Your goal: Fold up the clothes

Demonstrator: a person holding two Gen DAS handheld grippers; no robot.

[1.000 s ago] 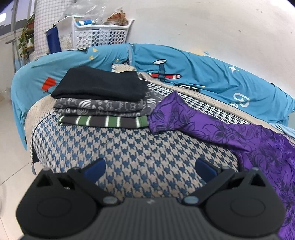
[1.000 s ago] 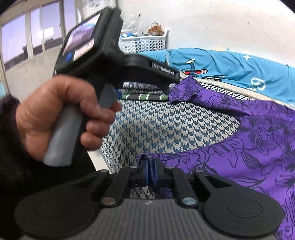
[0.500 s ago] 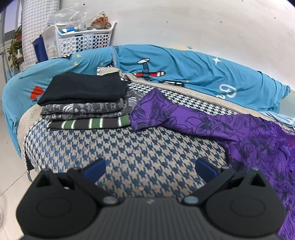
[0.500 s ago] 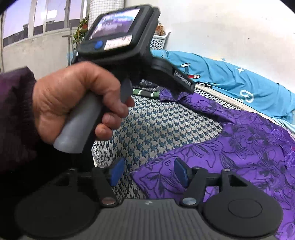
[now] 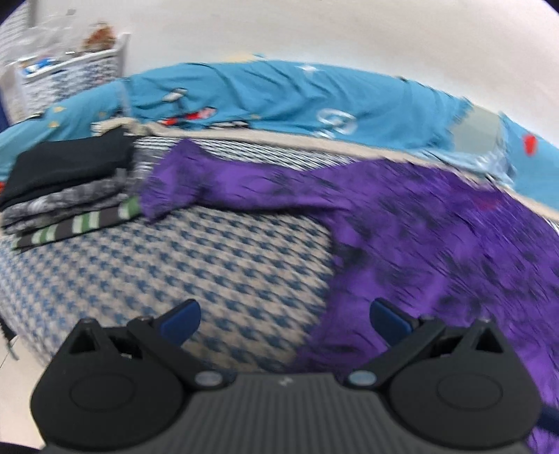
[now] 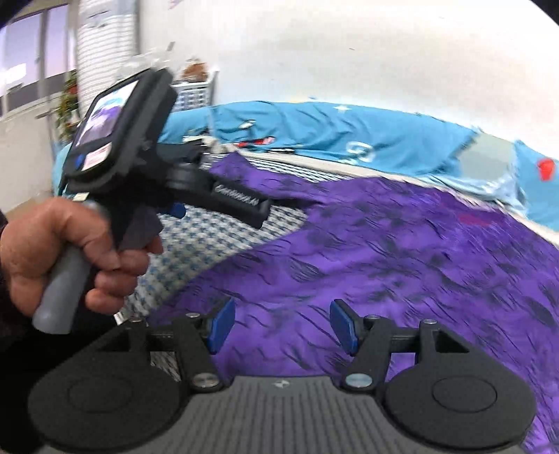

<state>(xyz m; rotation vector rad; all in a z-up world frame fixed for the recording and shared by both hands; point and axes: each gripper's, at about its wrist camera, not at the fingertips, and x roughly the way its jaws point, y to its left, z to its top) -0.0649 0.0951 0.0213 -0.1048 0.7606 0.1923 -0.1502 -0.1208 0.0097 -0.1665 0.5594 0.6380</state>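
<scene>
Right wrist alone shows the hand (image 6: 66, 255) holding the left gripper (image 5: 284, 319).

Motion blur smears both views: the purple garment (image 5: 436, 223) has an unreadable print and runs off the right edge. The basket (image 5: 70, 75) contents are indistinct. The left hand (image 6: 66, 251) hides part of the bed (image 6: 195, 244).

Both fisheye views looked forward along their own claws, low and close over the bed (image 5: 227, 265), facing the white wall (image 5: 314, 31). The left view sat nearer the bed's front edge. The right view sat farther right and caught the left claw (image 6: 223, 209). The 2 views shared the purple garment (image 5: 436, 227) and blue bedding (image 6: 314, 125).
</scene>
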